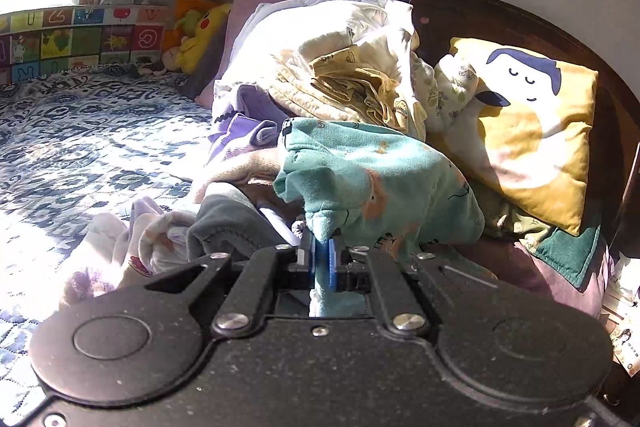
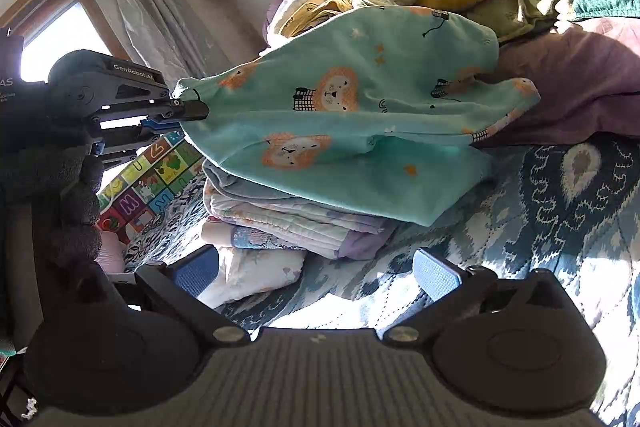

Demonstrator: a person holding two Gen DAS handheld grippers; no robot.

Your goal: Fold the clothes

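A teal garment [image 1: 372, 183] printed with orange lions is pinched at one edge between the blue pads of my left gripper [image 1: 322, 251], which is shut on it. In the right wrist view the same teal garment [image 2: 352, 115] stretches from my left gripper [image 2: 192, 115] across a stack of folded pale clothes [image 2: 288, 227]. Low in that view, my right gripper [image 2: 316, 279] is open with nothing between its fingers, just in front of the stack and over the bedspread. A gloved hand [image 2: 76, 195] holds the left tool.
A heap of unfolded clothes [image 1: 340, 67] lies against the dark headboard [image 1: 480, 7]. A yellow pillow [image 1: 532, 131] sits at the right. The blue patterned bedspread [image 1: 80, 139] spreads to the left. Plush toys [image 1: 196, 35] and a colourful padded mat [image 1: 72, 39] line the window side.
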